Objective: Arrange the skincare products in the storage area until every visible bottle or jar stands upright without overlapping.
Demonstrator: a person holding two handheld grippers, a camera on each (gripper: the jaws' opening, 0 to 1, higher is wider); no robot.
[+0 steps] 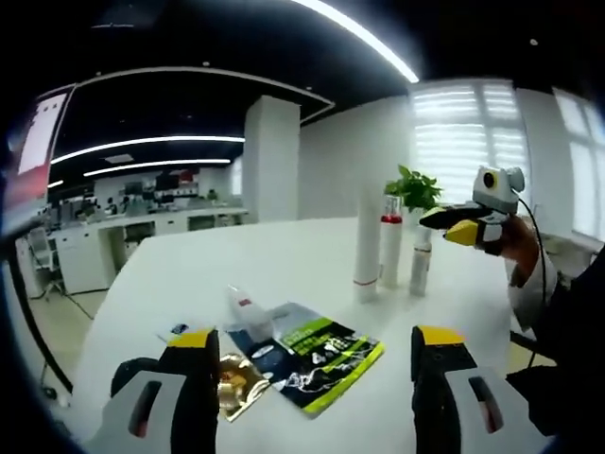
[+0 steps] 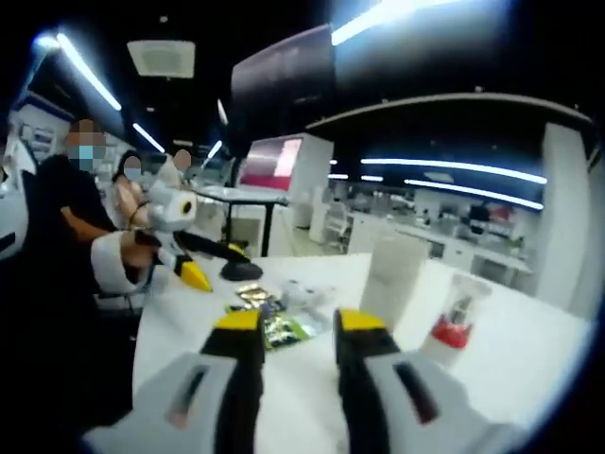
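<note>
Left gripper (image 1: 312, 364): jaws apart, empty, above green foil sachet (image 1: 317, 355)
Right gripper (image 2: 298, 345): jaws apart, empty, near tall white plastic tube (image 2: 392, 274)

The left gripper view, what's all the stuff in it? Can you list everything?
Tall tube: 1, white, upright mid-table.
Bottle: 1, white with red band, upright beside the tube.
Small bottle: 1, white, upright to their right.
Lying tube: 1, white, flat near the packets.
Green packet: 1, green and dark, flat on near table.
Gold packet: 1, gold, beside the left jaw.
Plant: 1, green, behind the bottles.
Table: 1, white.
Left gripper: yellow-tipped jaws, open.
Right gripper: yellow-tipped, near the bottles, held by a hand.
</note>
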